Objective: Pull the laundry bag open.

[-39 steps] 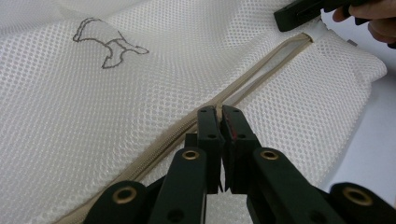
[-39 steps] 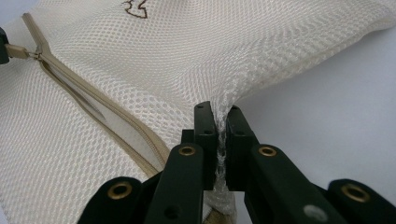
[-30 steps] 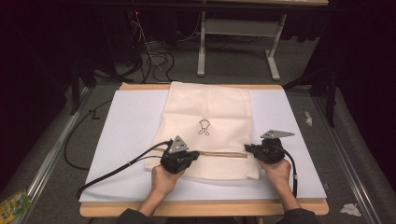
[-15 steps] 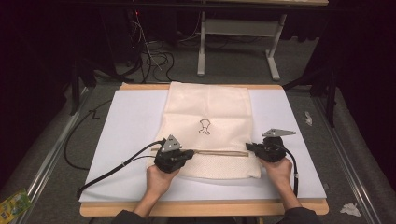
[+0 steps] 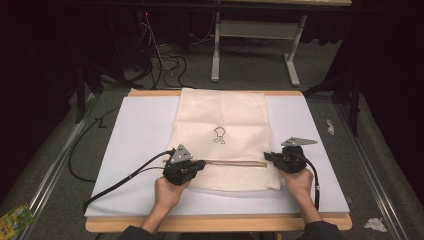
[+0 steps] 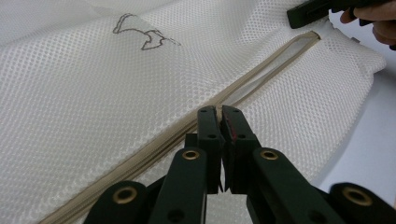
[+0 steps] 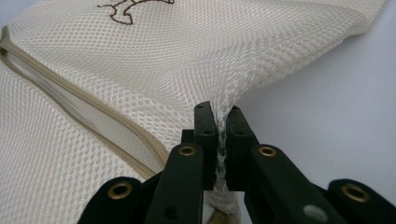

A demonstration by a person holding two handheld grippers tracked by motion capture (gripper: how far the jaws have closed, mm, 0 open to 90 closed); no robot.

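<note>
A cream mesh laundry bag (image 5: 222, 127) lies flat, its zipper (image 5: 235, 162) partly open, left gripper (image 6: 219, 112) clamped on the zipper pull, right gripper (image 7: 219, 116) pinching mesh.

Mesh bag (image 5: 222, 130) flat on tabletop (image 5: 140, 135), stretching ahead of both fingers; zipper (image 5: 235, 163) running between them.

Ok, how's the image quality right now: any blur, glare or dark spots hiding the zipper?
High view: room dark, mesh bag evenly lit, zipper small but readable. Left gripper view: left gripper and mesh sharp, far corner softer. Right gripper view: right gripper sharp, nearest mesh slightly blurred; no glare.
</note>
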